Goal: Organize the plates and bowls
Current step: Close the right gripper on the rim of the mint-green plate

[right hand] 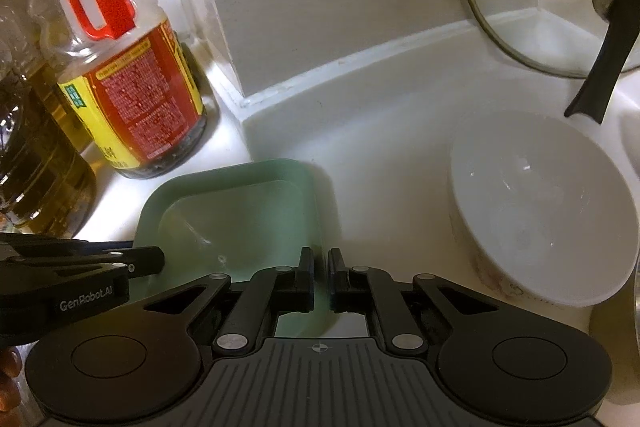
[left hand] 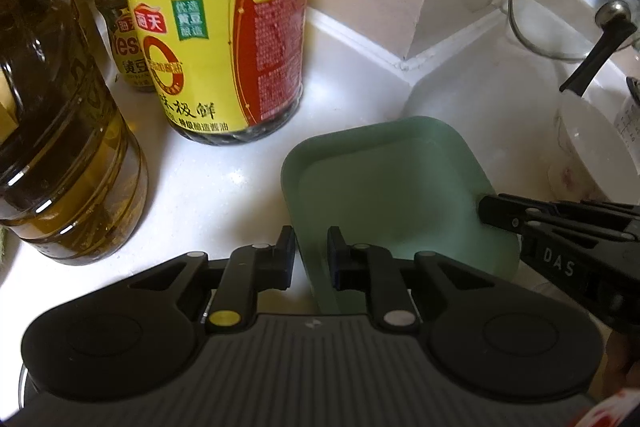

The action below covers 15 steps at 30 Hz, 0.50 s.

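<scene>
Green square plate (left hand: pixel 384 187): left gripper (left hand: pixel 311 255) and right gripper (right hand: pixel 320 275) pinching opposite rims; white bowl (right hand: pixel 540 211) at three o'clock, unstacked, sorting barely begun

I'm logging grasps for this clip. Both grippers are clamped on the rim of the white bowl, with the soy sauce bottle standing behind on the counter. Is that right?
Not quite: the left gripper and the right gripper are both clamped on the rim of the green square dish, as both wrist views show. The white bowl sits untouched, apart from the dish. The soy sauce bottle does stand behind on the counter.
</scene>
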Available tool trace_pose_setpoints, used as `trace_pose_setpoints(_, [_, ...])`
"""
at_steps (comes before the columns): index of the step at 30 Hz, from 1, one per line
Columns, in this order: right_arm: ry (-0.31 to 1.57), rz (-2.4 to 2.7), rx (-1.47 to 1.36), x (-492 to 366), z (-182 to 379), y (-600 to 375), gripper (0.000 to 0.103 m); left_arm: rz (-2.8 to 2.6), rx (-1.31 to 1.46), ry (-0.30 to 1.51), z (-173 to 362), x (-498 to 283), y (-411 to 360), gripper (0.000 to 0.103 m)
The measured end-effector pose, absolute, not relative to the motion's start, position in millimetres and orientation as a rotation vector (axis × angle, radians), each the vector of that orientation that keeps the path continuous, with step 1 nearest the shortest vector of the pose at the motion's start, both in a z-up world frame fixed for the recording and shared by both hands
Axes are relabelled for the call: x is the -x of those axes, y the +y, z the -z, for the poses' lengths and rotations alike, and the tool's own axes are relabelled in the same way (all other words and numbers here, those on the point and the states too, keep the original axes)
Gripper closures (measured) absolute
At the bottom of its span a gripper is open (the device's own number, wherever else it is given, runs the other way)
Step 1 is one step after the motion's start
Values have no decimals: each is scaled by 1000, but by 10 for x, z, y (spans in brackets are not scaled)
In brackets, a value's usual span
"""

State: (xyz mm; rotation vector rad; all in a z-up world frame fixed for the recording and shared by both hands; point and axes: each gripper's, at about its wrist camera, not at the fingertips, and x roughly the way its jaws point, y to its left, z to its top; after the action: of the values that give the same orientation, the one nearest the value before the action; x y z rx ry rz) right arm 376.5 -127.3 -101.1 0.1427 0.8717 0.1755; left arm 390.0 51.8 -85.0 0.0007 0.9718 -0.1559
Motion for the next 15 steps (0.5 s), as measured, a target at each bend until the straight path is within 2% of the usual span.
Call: trace_pose_setpoints(15, [850,-190,-178,-3676,808,-1342,97,167,21,920,590,-3759,578,88])
